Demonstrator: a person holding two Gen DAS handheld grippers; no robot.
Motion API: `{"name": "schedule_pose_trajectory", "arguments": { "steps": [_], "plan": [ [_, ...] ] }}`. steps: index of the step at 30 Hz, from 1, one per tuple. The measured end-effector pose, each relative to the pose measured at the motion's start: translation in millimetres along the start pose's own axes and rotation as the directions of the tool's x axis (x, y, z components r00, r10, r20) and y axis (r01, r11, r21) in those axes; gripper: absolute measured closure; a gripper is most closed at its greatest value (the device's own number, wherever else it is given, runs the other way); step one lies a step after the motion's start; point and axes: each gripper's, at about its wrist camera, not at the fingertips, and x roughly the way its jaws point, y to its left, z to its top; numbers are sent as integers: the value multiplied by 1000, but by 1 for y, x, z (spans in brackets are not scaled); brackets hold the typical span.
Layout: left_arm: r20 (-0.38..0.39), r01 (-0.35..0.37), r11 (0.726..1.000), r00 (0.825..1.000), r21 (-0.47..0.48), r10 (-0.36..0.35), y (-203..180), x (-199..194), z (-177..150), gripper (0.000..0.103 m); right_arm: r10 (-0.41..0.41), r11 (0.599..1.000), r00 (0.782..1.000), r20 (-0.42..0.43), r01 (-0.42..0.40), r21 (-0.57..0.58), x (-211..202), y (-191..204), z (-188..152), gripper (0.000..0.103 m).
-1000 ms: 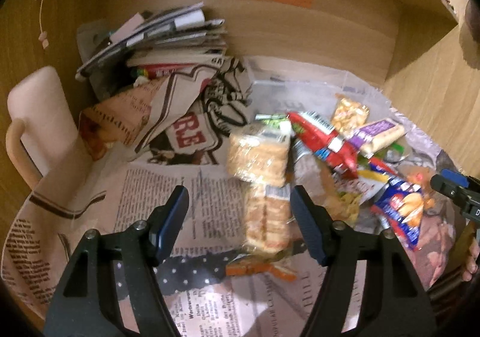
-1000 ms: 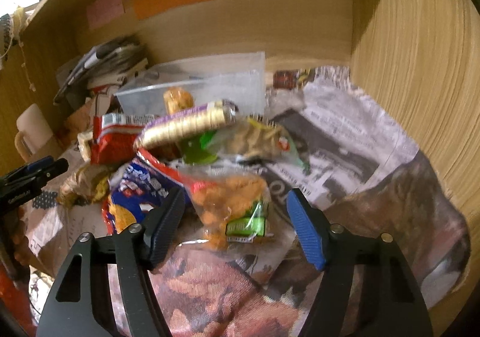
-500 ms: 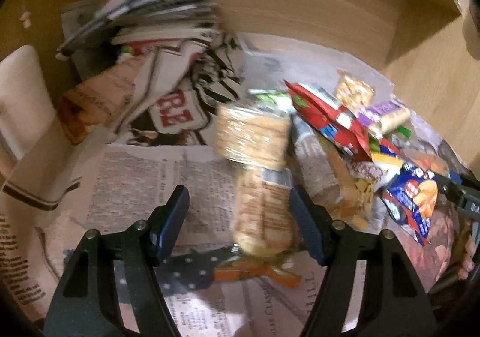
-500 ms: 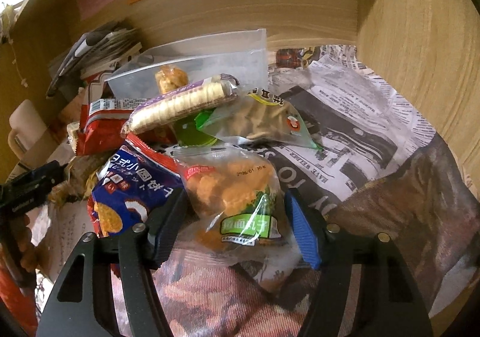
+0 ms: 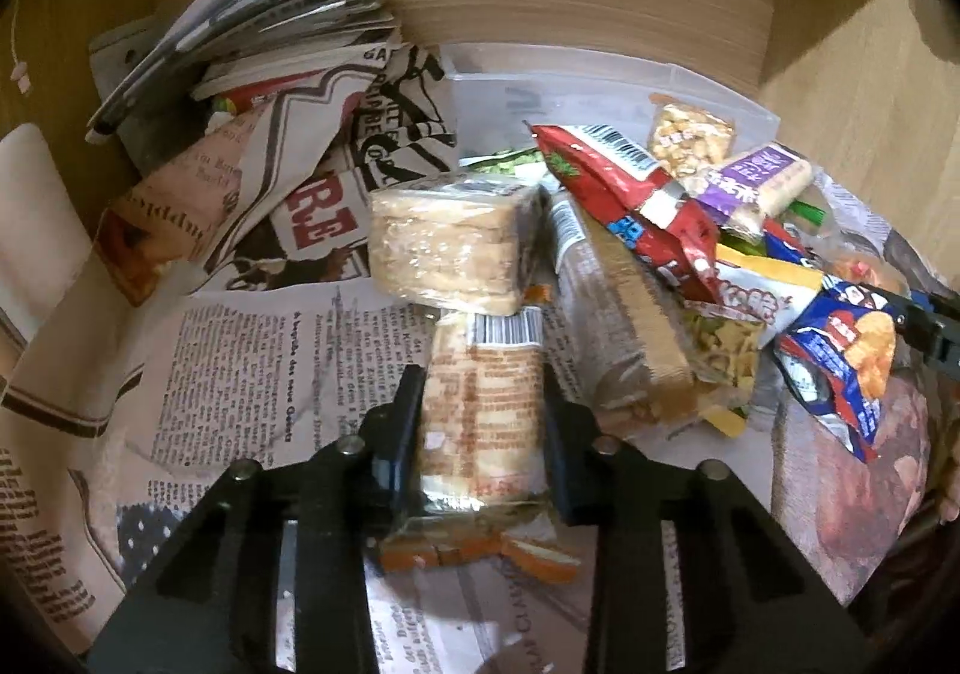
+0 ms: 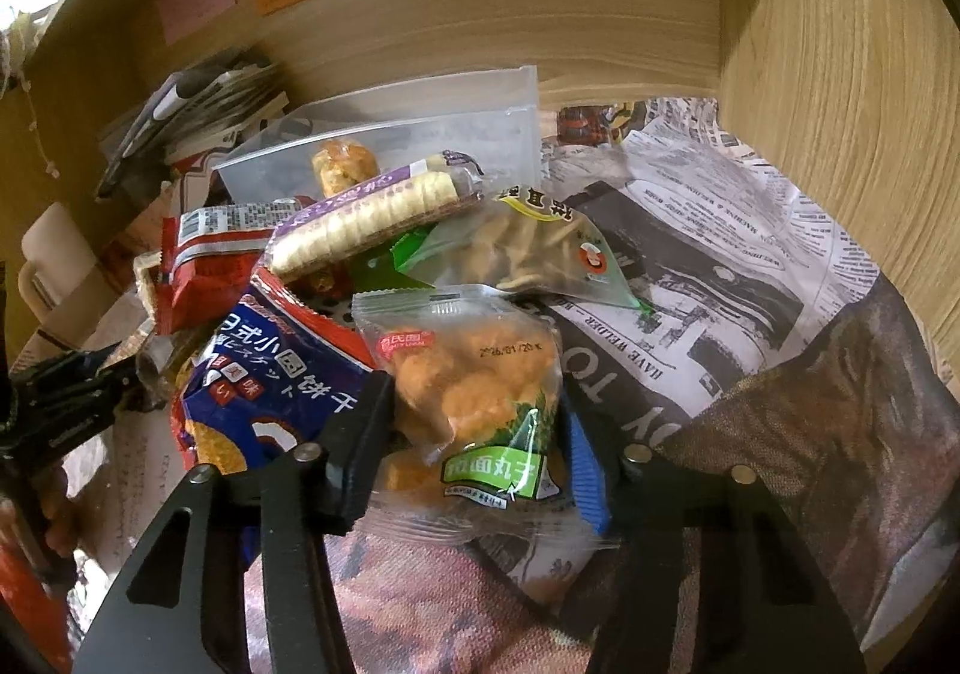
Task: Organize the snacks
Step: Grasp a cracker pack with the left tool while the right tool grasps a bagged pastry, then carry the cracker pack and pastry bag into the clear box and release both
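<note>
In the left wrist view, the left gripper (image 5: 480,422) is clamped on a clear-wrapped cracker pack (image 5: 480,410) that lies on the newspaper (image 5: 240,362), both pads pressing its long sides. A second cracker pack (image 5: 447,248) rests just beyond it, touching its far end, and the heap of snack packets (image 5: 690,230) spreads to the right, in front of a clear plastic bin (image 5: 600,80). A stack of papers (image 5: 258,20) sits at the back left. In the right wrist view, the right gripper (image 6: 474,434) has its jaws closing around a clear bag of orange puffs (image 6: 474,392); the left pad touches the bag, though I cannot tell whether the blue right pad presses it. A blue cracker bag (image 6: 270,374) lies just left of it, and a purple biscuit roll (image 6: 372,218) tops the pile.
</note>
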Motion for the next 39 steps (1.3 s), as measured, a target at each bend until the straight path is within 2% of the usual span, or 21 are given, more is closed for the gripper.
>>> {"name": "schedule_pose_trajectory", "arguments": {
  "steps": [4, 13, 21, 30, 39],
  "plan": [
    [9, 52, 998, 999, -31, -51, 4, -9, 0, 69, -8, 1000, 1000, 10, 8, 10, -6, -3, -1, 57],
    [115, 40, 999, 993, 4, -41, -7, -51, 5, 69, -14, 1000, 997, 78, 12, 25, -30, -5, 4, 57],
    [222, 36, 999, 974, -17, -31, -2, -78, 29, 69, 4, 1000, 983, 182, -5, 4, -55, 4, 25, 57],
    [288, 33, 999, 957, -17, -27, 0, -80, 69, 69, 11, 999, 950, 312, 5, -48, -71, 21, 61, 57],
    [312, 30, 1000, 950, -5, -28, -8, -63, 114, 69, 16, 998, 933, 359, 9, -67, -59, 23, 89, 57]
  ]
}}
